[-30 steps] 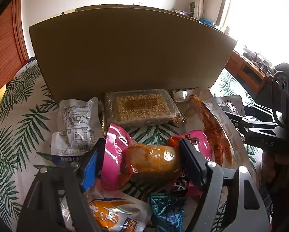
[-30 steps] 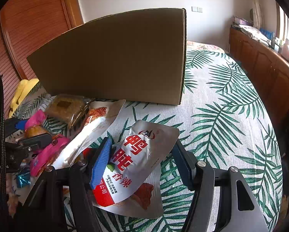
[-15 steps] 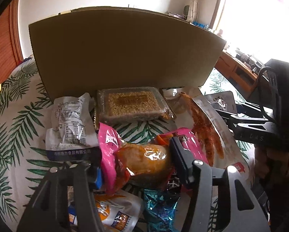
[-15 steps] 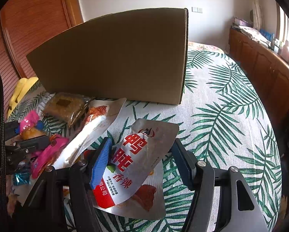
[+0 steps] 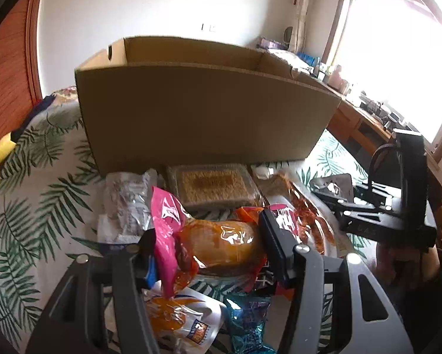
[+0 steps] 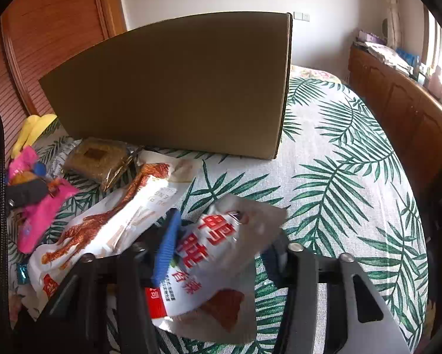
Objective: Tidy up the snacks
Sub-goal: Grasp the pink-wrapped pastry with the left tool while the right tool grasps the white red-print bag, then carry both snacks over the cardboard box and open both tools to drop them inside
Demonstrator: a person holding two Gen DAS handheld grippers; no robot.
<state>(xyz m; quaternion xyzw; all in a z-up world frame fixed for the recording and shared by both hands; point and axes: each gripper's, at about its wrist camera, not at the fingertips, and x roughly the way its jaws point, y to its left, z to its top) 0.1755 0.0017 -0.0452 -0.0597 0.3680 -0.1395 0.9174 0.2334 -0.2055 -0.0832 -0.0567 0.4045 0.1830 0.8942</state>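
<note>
Left gripper point(image 5: 209, 250) clamps pink-wrapped bun point(image 5: 221, 247); only its view shows inside box point(image 5: 203, 118).

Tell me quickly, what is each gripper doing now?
Left gripper: closed on the pink-wrapped bun.
Right gripper: jaws have just been closing, now gripping the white and red pouch.

The cardboard box point(image 6: 173, 88) hides its inside from the right wrist view. The silver pouch point(image 6: 221, 253) is smeared, perhaps by motion, and the blue packet point(image 5: 247, 324) is cut off at the lower edge.
</note>
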